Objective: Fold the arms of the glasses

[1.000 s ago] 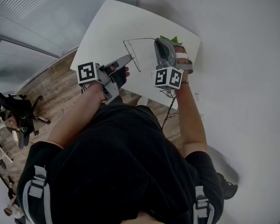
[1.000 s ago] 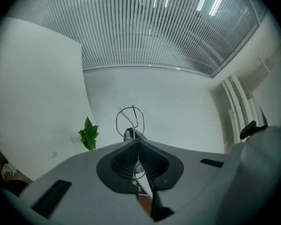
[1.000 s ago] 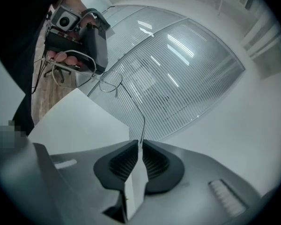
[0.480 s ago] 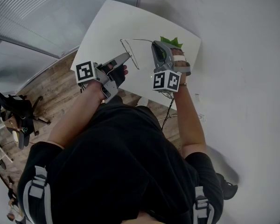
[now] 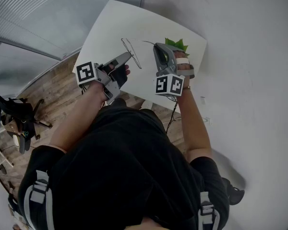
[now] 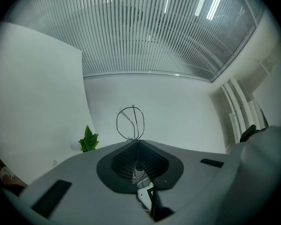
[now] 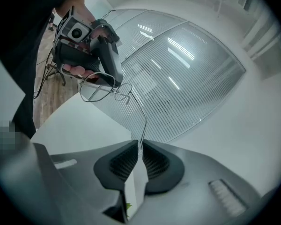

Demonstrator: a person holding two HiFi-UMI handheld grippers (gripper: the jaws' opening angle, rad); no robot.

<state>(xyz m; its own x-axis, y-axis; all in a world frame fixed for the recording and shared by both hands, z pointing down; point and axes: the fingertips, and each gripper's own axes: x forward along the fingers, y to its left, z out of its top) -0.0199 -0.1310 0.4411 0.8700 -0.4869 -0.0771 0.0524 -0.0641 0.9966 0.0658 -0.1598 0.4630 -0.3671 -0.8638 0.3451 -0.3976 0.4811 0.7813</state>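
A white table [image 5: 116, 22] stands in a corner, with a ribbed glass partition [image 5: 48, 13] along its left side, a plain white wall past its right edge and wooden floor [image 5: 62, 87] at its near left. Over the table's near left part the left gripper [image 5: 129, 55] points level, its jaws clenched on the rim of the thin wire glasses [image 5: 131, 52], which hang in the air above the table's middle, lenses edge-on. Over the table's near right part the right gripper [image 5: 155, 46] tilts slightly down, its jaws pinched on the end of one glasses arm. A small green plant [image 5: 176, 44] sits at the table's right edge
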